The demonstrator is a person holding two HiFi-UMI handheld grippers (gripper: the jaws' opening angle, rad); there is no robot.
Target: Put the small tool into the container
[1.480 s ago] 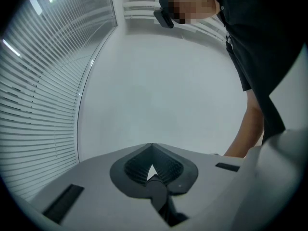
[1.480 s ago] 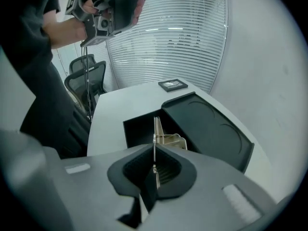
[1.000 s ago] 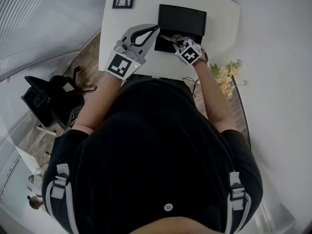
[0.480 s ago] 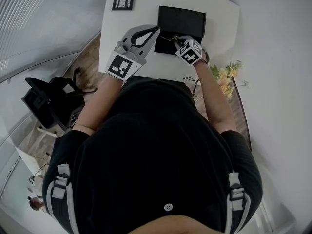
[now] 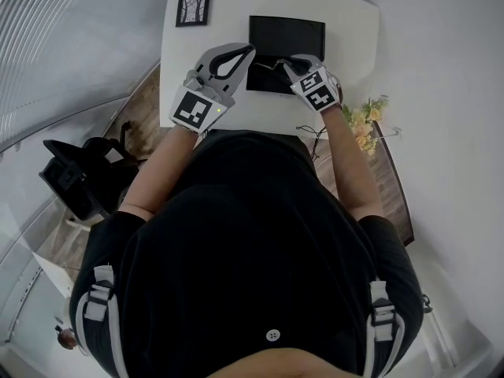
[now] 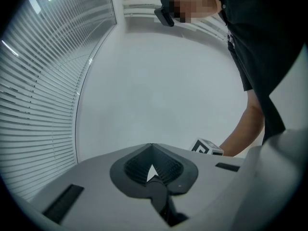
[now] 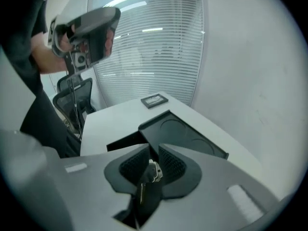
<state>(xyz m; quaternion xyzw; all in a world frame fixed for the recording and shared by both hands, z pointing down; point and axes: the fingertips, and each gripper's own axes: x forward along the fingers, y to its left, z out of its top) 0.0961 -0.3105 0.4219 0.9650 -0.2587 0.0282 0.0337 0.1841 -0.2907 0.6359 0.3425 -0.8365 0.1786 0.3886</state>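
both held forward | left gripper [image 5: 249,50] jaws together | right gripper [image 7: 154,149] pinches small tool [image 7: 154,172] — over container [image 5: 303,31]

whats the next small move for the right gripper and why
Probably ease the right gripper forward and down over the black container before letting go: its jaws are shut on the small tool, and the container lies just ahead.

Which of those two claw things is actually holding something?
The right gripper: a small metal tool is pinched between its jaws, by the black container. The left gripper has its jaws closed on nothing.
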